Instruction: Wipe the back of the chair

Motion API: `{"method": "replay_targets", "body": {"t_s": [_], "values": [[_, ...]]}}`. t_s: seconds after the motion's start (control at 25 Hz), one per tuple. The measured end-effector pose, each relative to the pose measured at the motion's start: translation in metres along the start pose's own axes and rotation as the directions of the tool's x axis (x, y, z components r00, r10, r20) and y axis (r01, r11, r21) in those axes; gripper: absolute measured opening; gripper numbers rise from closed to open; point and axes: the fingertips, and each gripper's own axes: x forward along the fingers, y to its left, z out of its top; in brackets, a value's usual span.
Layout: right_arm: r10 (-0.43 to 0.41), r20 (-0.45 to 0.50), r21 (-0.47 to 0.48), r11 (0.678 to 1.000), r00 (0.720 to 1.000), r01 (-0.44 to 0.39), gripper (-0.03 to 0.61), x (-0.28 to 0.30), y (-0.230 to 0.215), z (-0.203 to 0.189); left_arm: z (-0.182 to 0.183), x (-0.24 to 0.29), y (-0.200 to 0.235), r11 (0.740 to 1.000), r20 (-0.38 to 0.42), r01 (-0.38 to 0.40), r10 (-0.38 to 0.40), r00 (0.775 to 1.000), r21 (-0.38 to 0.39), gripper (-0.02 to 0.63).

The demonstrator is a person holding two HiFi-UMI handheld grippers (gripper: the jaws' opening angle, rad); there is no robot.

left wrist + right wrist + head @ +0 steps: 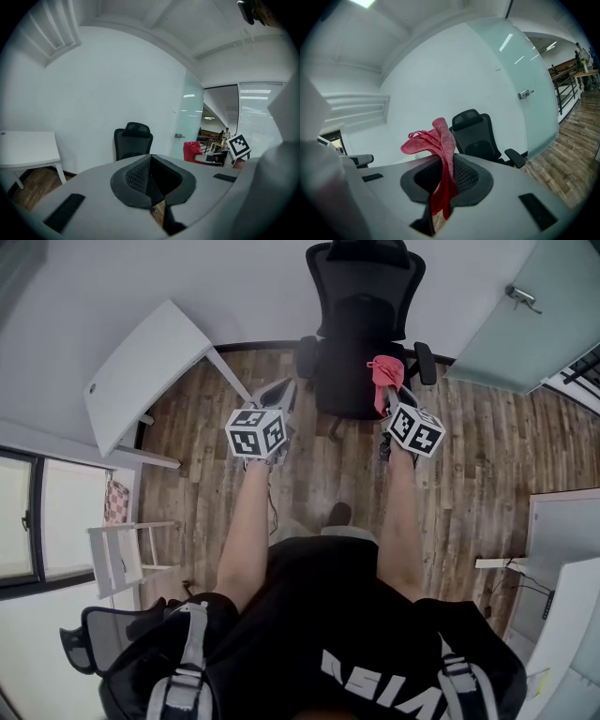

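Cloth pinched in right claw partly hides chair.

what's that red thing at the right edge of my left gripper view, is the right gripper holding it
Observer: Yes. The right gripper view shows the right gripper with its jaws shut on a cloth, which sticks up above them.
Operator: how does the chair stand, i only see its top
Observer: In the head view the chair faces the person, seat forward, so its back is on the wall side.
Operator: anything near me that i can't see
Observer: A second chair, mesh-backed, is close by the person's left side.
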Motion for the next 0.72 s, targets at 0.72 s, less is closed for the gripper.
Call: {"method": "replay_targets", "body": {"t_s": [0.72], "values": [[-0.045,-0.025,-0.065,0.997,0.999,0.043,0.067,0.099,-0.048,0.049,0.039,0.123,0.030,0.998,0.030,0.066,-0.066,0.997,-0.006,0.025]]}}
